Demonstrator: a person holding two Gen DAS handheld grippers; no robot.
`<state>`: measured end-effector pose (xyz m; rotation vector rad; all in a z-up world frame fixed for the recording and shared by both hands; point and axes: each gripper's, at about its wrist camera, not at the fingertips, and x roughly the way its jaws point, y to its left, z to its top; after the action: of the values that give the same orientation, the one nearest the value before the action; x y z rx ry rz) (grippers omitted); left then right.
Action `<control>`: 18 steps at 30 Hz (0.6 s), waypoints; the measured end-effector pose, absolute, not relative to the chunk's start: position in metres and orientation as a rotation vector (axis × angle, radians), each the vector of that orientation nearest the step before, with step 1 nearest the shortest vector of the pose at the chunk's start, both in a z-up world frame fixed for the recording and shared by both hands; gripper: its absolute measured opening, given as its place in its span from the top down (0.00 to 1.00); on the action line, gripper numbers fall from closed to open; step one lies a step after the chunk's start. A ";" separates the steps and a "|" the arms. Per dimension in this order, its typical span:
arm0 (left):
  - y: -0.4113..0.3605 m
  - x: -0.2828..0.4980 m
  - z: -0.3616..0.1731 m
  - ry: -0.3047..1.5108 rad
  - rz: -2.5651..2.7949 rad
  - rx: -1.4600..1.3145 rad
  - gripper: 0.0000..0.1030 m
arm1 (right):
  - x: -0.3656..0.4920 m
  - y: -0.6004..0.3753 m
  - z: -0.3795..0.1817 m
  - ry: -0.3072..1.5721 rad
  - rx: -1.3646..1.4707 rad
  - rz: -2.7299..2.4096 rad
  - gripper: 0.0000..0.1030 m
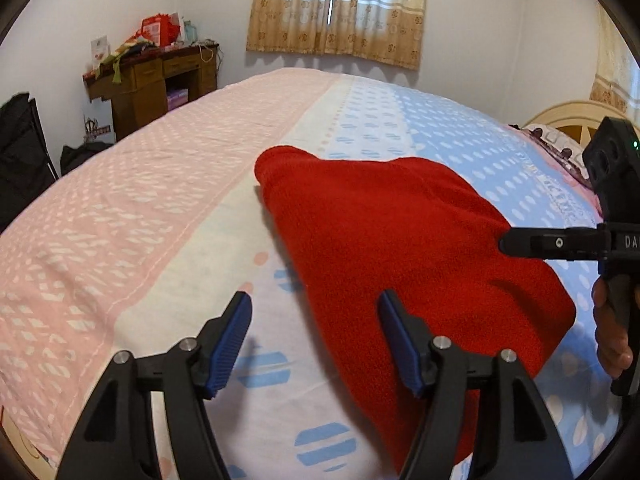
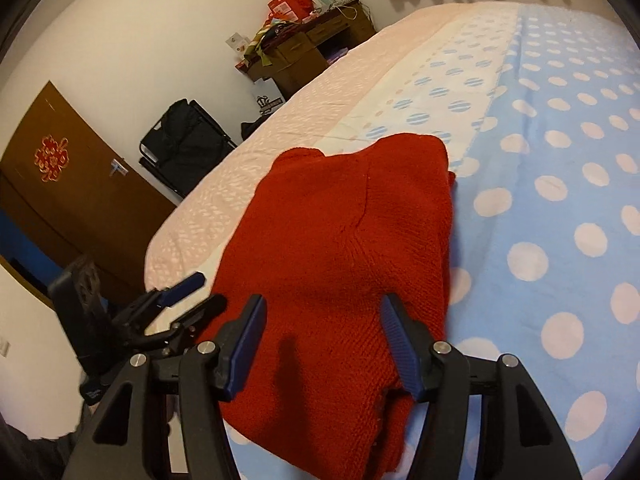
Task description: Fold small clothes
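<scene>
Blue-padded left gripper [image 1: 316, 336] is spread, nothing between its pads, hanging over bare sheet just left of the sweater [image 1: 400, 240]. Right gripper [image 2: 322, 340] also spread, jaws straddling the near end of the red knit but not pressing it, as far as the right wrist view shows. Sweater lies already folded into a compact bundle on the bed [image 1: 120, 220], across the white and blue bands of the sheet. Long axis runs away from both tools, near edge by the grippers, far end toward the desk [image 1: 152, 80] and curtain [image 1: 340, 8].

Right gripper is nearer, directly over the bundle; left sits off its left flank. Judgement: any next pinch falls to the right side first, left must shift inward.

Left view shows the right tool side-on, finger tip over the sweater's right edge, plus a hand [image 1: 612, 332] on its handle. Right view alone shows the door [image 2: 72, 200], a knit seam down the bundle, and the left tool low at the bed edge.
</scene>
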<state>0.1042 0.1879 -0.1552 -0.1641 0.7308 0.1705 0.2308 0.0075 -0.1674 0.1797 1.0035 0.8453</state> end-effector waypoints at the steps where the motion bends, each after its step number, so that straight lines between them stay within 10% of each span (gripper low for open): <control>1: 0.181 0.103 -0.154 0.728 0.172 -0.147 0.33 | 0.228 0.008 -0.168 0.995 0.160 0.835 0.42; 18: 0.167 0.070 -0.111 0.624 0.162 -0.134 0.05 | 0.164 -0.012 -0.114 0.756 0.060 0.526 0.30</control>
<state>0.0700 0.1674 -0.1108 -0.1338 0.6241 0.1621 0.1638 -0.0117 -0.1140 0.0600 0.7562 0.5258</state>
